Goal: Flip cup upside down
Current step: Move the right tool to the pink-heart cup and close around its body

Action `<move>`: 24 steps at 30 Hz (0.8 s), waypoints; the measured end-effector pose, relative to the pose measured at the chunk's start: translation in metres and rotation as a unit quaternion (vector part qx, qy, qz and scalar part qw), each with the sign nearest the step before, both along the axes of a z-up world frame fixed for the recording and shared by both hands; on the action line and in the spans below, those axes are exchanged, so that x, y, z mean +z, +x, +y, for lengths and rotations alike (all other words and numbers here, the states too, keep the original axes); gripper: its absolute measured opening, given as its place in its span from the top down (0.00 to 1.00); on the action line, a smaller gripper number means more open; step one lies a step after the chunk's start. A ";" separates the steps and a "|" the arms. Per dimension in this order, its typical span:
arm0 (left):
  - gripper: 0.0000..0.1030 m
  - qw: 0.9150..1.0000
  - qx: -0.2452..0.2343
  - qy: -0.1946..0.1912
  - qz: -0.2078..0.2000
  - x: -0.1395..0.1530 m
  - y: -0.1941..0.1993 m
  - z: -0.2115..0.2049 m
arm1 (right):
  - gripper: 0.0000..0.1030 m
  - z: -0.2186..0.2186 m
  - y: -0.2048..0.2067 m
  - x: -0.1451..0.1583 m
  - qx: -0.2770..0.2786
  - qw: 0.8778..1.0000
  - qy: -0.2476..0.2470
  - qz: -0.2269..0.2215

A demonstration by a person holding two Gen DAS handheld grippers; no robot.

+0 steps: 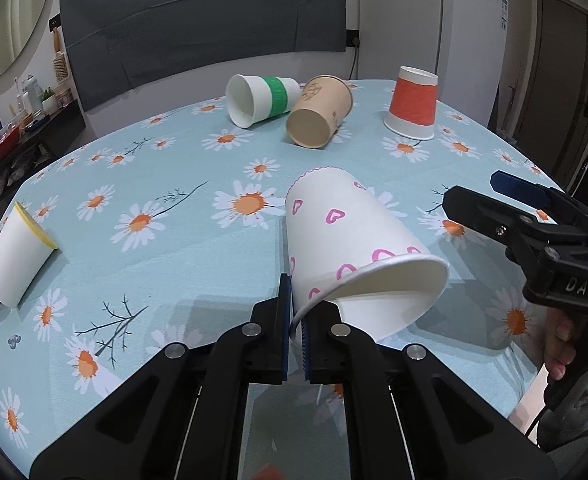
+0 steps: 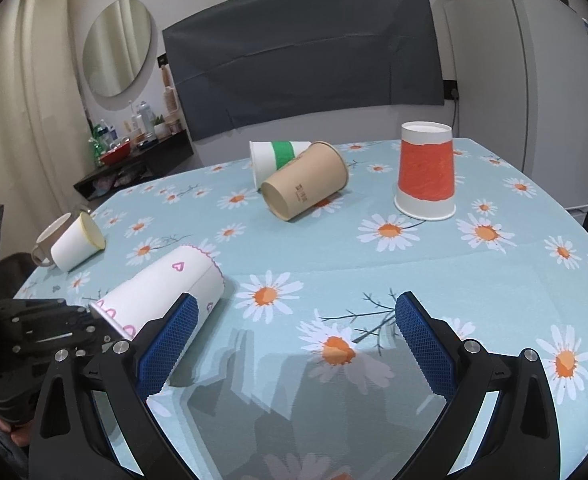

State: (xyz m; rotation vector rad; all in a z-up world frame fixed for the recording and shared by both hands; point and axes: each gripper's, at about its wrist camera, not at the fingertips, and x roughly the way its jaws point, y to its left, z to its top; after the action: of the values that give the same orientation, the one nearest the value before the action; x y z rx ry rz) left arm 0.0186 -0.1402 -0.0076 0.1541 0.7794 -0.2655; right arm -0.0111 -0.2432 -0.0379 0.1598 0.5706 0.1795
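A white paper cup with pink hearts point(image 1: 346, 236) lies on its side on the daisy tablecloth, its mouth toward the left wrist camera. My left gripper point(image 1: 296, 320) is shut on the cup's rim at its left side, one pad inside and one outside. The same cup shows in the right wrist view point(image 2: 166, 284) at the left, with the left gripper point(image 2: 90, 320) at its mouth. My right gripper point(image 2: 294, 320) is open and empty over the tablecloth, just right of the cup; it also shows at the right of the left wrist view point(image 1: 474, 196).
An orange-banded cup point(image 2: 426, 172) stands upside down at the back right. A brown cup point(image 2: 306, 184) and a green-banded cup point(image 2: 274, 156) lie on their sides at the back. A yellow-rimmed white cup point(image 2: 76, 246) and a mug point(image 2: 48, 240) lie at the left edge.
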 end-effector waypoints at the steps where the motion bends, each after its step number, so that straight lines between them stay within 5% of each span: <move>1: 0.94 1.000 -0.005 0.000 0.001 -0.001 -0.001 -0.004 | 0.08 -0.004 0.000 0.000 -0.004 1.000 0.001 0.002; 2: 0.92 1.000 -0.014 -0.001 0.005 -0.003 -0.002 -0.007 | 0.08 -0.007 0.000 0.000 -0.007 1.000 0.002 0.004; 4: 0.71 0.999 -0.033 -0.011 0.015 -0.007 -0.003 -0.010 | 0.08 -0.013 0.000 0.002 -0.009 1.000 0.005 0.006; 6: 0.30 1.000 -0.024 -0.012 0.011 -0.008 -0.004 -0.005 | 0.08 -0.017 -0.002 0.004 -0.012 1.000 0.009 0.004; 9: 0.12 0.999 -0.016 -0.027 0.007 -0.004 -0.009 0.010 | 0.08 -0.019 -0.002 0.008 -0.011 1.000 0.006 0.003; 11: 0.06 1.000 -0.007 -0.019 0.000 -0.002 -0.013 0.022 | 0.08 -0.019 -0.001 0.011 -0.007 1.000 0.001 0.005; 19: 0.06 0.997 0.036 0.053 -0.045 -0.004 -0.024 0.080 | 0.08 -0.019 0.022 0.026 0.045 0.995 0.032 0.080; 24: 0.06 0.997 0.056 0.026 -0.035 0.001 -0.013 0.107 | 0.08 -0.007 0.045 0.038 0.108 0.980 0.044 0.163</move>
State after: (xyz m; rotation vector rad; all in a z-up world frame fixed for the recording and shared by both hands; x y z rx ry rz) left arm 0.0053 -0.0328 -0.0067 0.1672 0.7221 -0.1328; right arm 0.0335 -0.2499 0.0003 0.2151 0.9080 0.3945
